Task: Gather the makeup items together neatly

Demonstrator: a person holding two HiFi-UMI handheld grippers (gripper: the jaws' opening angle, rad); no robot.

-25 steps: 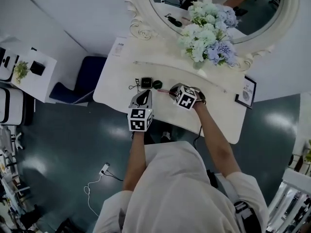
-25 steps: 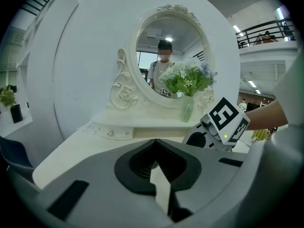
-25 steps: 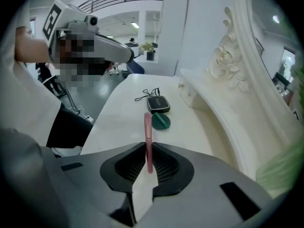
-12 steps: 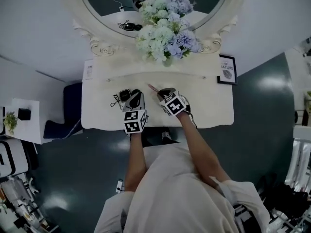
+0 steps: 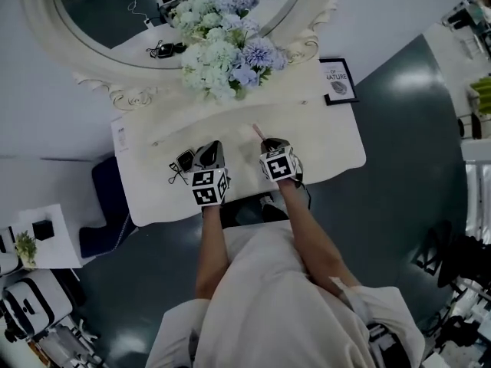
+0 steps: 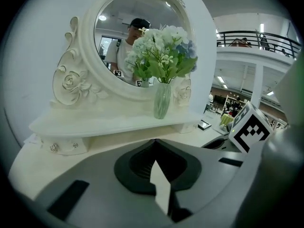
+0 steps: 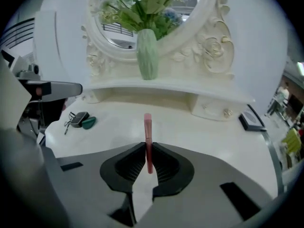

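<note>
White shirt [image 5: 280, 297]; grey, marker-cubed left gripper [image 5: 213, 149], right gripper [image 5: 270, 142].

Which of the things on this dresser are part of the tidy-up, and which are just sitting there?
Part of the job:
- pink stick, clamped in the right gripper
- dark case and green item beside it, near the left gripper

Just lying about:
- vase of flowers
- framed picture
- mirror
</note>
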